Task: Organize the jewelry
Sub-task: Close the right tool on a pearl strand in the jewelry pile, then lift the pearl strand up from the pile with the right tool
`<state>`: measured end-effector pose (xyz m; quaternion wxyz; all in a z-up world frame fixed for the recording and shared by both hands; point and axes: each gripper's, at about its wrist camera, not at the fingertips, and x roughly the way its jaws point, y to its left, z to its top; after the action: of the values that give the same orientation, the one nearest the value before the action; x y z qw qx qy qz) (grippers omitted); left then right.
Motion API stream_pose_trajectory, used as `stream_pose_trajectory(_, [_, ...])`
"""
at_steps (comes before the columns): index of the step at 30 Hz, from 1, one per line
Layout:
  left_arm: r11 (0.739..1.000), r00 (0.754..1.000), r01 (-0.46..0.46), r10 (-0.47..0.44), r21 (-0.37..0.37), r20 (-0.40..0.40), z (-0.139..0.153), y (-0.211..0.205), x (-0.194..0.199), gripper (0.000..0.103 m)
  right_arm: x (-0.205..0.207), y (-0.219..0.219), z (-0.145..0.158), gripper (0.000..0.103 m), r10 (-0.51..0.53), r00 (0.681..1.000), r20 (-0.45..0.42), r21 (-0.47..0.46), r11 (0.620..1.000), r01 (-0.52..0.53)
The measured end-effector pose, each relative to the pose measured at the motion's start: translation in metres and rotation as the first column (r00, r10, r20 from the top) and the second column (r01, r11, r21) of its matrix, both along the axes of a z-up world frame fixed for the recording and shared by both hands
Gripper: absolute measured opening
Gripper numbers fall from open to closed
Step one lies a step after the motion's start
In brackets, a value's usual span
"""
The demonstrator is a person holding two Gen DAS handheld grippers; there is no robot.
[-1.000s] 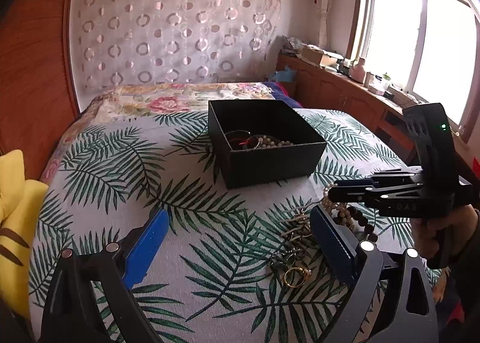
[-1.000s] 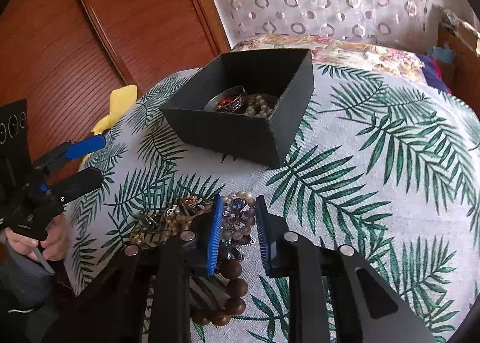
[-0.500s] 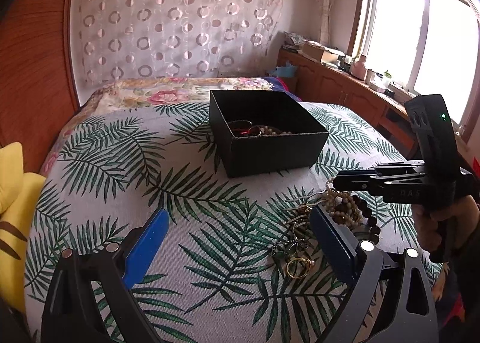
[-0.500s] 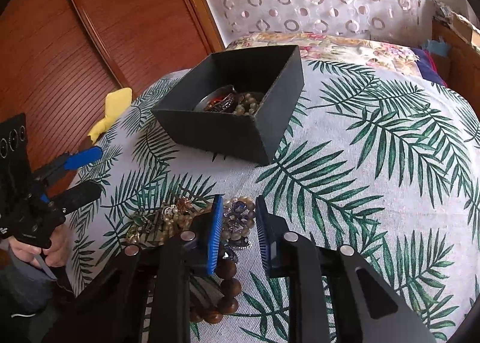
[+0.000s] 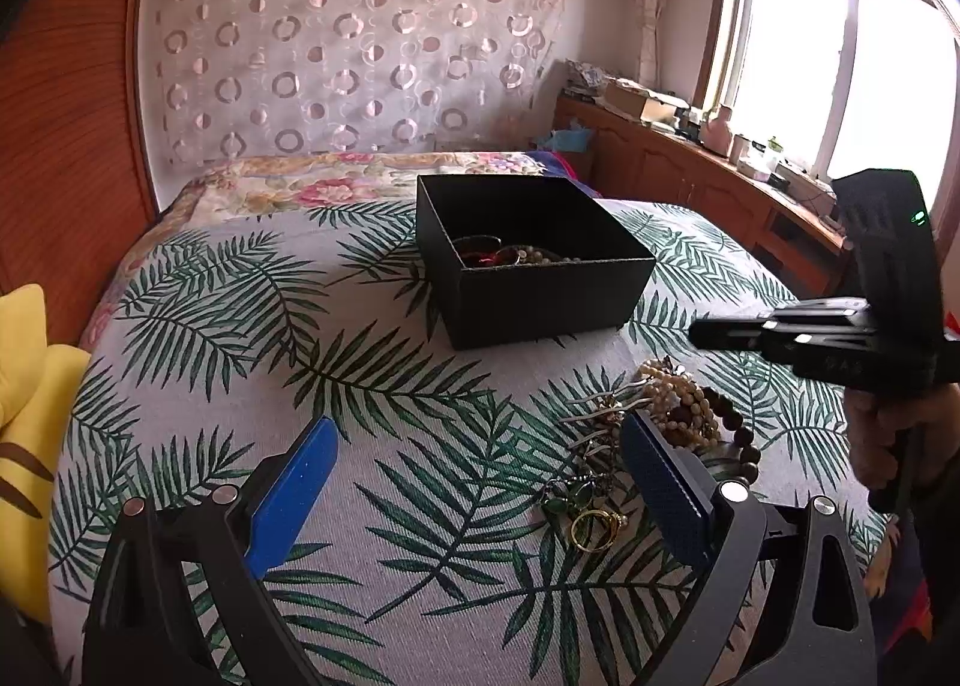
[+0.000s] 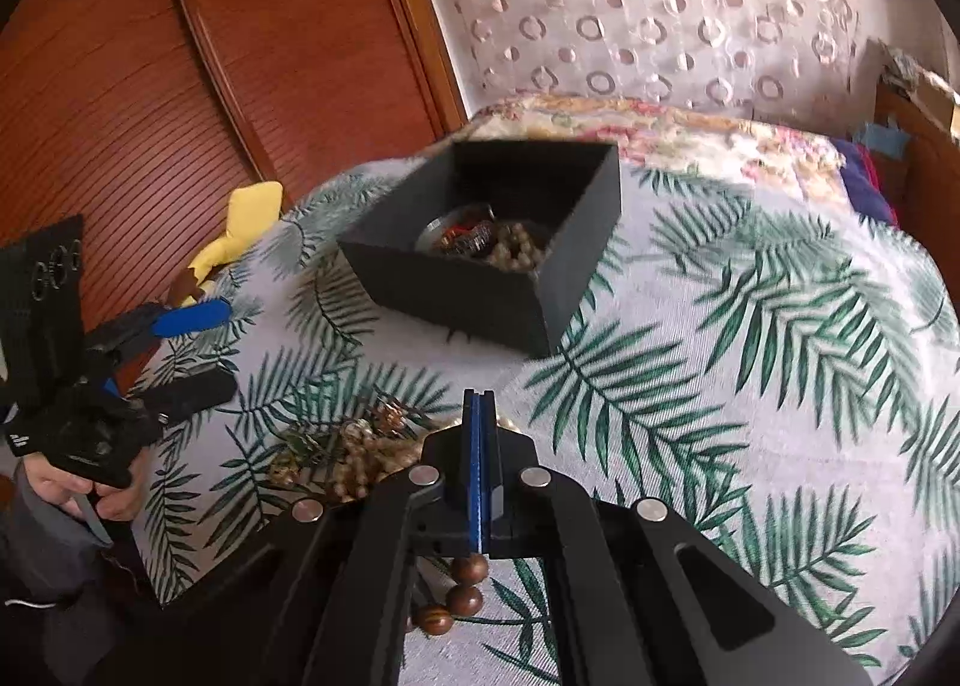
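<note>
Black jewelry box (image 6: 480,278) lies ahead of right gripper (image 6: 478,416), whose fingers are pressed together, wooden bead bracelet (image 6: 462,590) dangling beneath. Left gripper (image 5: 474,482) spread wide, jewelry pile (image 5: 636,434) by its right finger.

The left gripper (image 5: 474,482), a black two-finger tool with blue pads, has its jaws spread wide apart, nothing between them. Its fingers (image 5: 294,488) reach forward and slightly down from the near edge of the scene. In the right wrist view the same tool (image 6: 180,350) shows at the far left, gripped from below by the person's left hand (image 6: 84,491), with a grey sleeve under the wrist.

The right gripper (image 6: 478,422), of the same black build, has its blue pads pressed flat together. In the left wrist view it (image 5: 780,335) juts in level from the right, held by the right hand (image 5: 888,434) wrapped round its handle.
</note>
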<state>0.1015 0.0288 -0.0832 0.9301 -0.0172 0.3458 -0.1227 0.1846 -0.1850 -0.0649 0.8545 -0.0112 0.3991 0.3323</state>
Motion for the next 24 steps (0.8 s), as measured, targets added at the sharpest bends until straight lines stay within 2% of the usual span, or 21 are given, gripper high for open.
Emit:
stream_pose_trajectory(6, [1.000,1.000,0.002,-0.002,0.000,-0.003,-0.003,0.000,-0.001,0.091,-0.007,-0.002,0.021,0.000,0.001,0.998,0.063,-0.010,1.000,-0.001])
stream_pose_trajectory(15, [1.000,1.000,-0.002,0.002,-0.007,-0.007,-0.006,0.003,-0.005,0.091,-0.022,0.016,0.000,0.004,0.031,0.999,0.038,-0.081,0.996,-0.027])
stream_pose_trajectory(16, [1.000,1.000,-0.004,0.004,-0.009,-0.008,-0.006,0.005,-0.006,0.091,-0.027,0.019,-0.003,0.010,0.043,0.999,0.033,-0.079,0.996,-0.040])
stream_pose_trajectory(17, [1.000,1.000,-0.006,0.006,-0.011,-0.008,-0.006,0.005,-0.007,0.091,-0.030,0.021,-0.005,0.020,0.045,0.999,0.029,-0.081,0.996,-0.042])
stream_pose_trajectory(18, [1.000,1.000,-0.008,0.008,-0.012,-0.009,-0.007,0.006,-0.008,0.091,-0.033,0.022,-0.007,0.024,0.043,0.999,0.032,-0.084,0.996,-0.041])
stream_pose_trajectory(22, [1.000,1.000,-0.016,0.016,-0.018,-0.010,-0.007,0.009,-0.008,0.091,-0.036,0.030,-0.007,0.026,0.040,0.997,0.066,-0.137,0.990,-0.031])
stream_pose_trajectory(24, [1.000,1.000,-0.017,0.017,-0.019,-0.010,-0.007,0.010,-0.009,0.091,-0.037,0.038,-0.010,0.026,0.046,0.995,0.091,-0.202,0.979,-0.026])
